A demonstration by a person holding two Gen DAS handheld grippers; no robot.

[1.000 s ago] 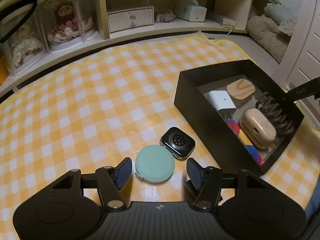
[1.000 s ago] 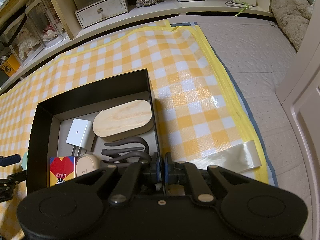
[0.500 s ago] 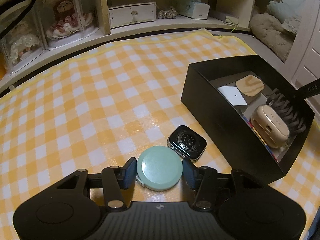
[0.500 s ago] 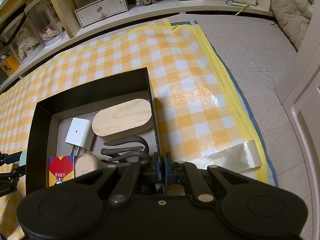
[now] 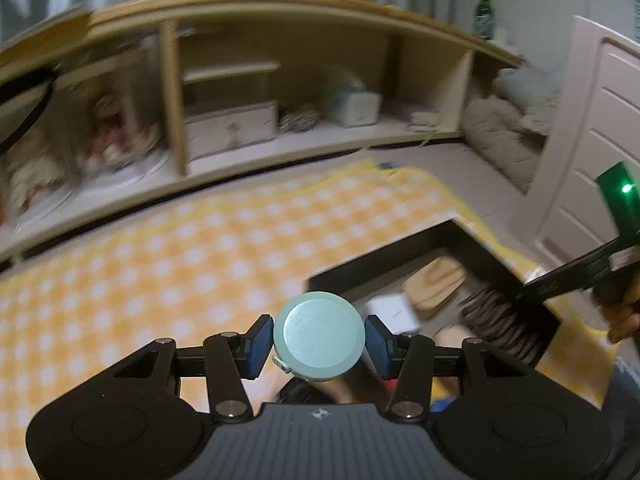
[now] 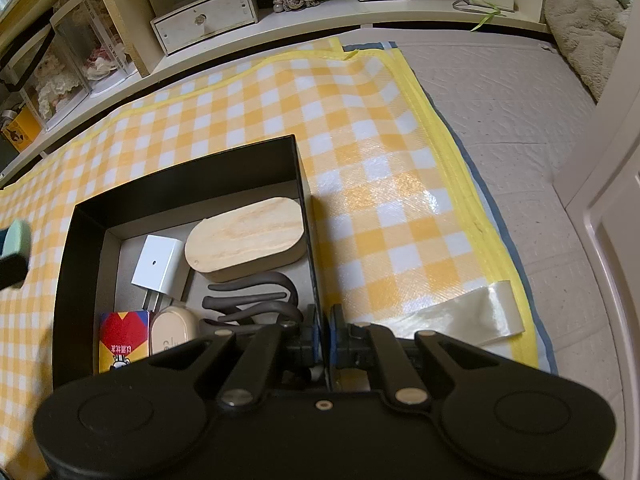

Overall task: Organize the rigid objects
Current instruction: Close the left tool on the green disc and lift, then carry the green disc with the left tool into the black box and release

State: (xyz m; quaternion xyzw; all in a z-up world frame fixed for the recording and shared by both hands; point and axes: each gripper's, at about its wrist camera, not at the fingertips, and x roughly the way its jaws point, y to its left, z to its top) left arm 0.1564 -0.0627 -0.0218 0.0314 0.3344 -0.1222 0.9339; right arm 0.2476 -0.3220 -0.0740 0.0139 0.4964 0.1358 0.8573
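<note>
Now flat-face-up disc in left claw

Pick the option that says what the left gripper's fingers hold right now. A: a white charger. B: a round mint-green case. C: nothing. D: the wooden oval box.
B: the left gripper has its blue fingers pressed on both sides of the round mint-green case, lifted above the checkered mat.

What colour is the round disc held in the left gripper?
Pale mint green disc, clearest in the left wrist view.
</note>
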